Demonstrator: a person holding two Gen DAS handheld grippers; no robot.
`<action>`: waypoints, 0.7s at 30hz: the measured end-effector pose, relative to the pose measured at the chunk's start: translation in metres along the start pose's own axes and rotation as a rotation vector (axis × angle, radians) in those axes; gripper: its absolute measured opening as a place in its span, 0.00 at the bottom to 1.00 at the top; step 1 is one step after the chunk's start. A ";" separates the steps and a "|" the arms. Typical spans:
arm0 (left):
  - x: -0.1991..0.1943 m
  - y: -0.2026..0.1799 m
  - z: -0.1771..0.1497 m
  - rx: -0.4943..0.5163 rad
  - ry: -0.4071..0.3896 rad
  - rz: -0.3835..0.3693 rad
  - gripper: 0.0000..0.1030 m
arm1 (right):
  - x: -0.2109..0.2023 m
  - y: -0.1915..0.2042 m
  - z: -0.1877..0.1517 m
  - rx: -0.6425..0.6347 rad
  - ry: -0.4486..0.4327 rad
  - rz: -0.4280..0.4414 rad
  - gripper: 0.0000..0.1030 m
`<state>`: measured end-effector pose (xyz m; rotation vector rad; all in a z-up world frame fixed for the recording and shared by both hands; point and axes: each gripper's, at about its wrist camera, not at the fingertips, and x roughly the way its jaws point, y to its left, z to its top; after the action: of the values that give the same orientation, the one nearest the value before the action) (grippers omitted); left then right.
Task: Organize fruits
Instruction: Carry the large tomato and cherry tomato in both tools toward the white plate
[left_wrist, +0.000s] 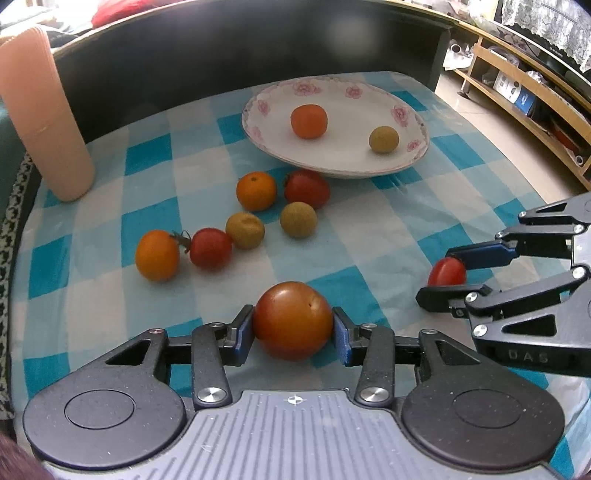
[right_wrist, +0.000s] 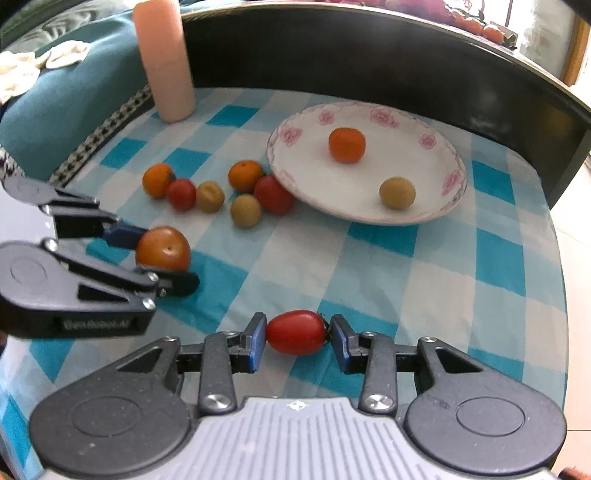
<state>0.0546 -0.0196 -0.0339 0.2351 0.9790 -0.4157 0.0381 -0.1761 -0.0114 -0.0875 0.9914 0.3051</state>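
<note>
My left gripper (left_wrist: 293, 328) is shut on a large orange-red tomato (left_wrist: 291, 319), seen also from the right wrist as the same tomato (right_wrist: 162, 248) in the left gripper (right_wrist: 155, 258). My right gripper (right_wrist: 297, 338) is shut on a small red plum tomato (right_wrist: 295, 332); the left wrist view shows that tomato (left_wrist: 447, 272) in the right gripper (left_wrist: 443, 275). A white flowered plate (left_wrist: 343, 166) holds an orange fruit (left_wrist: 308, 121) and a tan round fruit (left_wrist: 384, 139). Several loose fruits (left_wrist: 256, 190) lie on the checked cloth before the plate.
A tall peach-coloured cylinder (left_wrist: 44, 114) stands at the back left of the blue-and-white checked cloth (left_wrist: 388, 229). A dark raised headboard-like edge (left_wrist: 221, 55) runs behind the plate. Wooden shelving (left_wrist: 524, 99) stands off to the right.
</note>
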 end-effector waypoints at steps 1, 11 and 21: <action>0.000 -0.001 0.000 0.004 0.000 0.003 0.50 | 0.000 0.001 -0.003 0.004 0.003 0.004 0.50; 0.004 -0.002 0.001 0.023 -0.012 0.015 0.58 | -0.001 0.002 -0.008 0.008 -0.014 0.004 0.51; 0.002 -0.004 0.000 0.039 -0.007 0.019 0.58 | -0.003 -0.001 -0.008 0.002 -0.012 0.021 0.51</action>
<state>0.0539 -0.0232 -0.0357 0.2774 0.9619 -0.4180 0.0302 -0.1790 -0.0139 -0.0734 0.9809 0.3241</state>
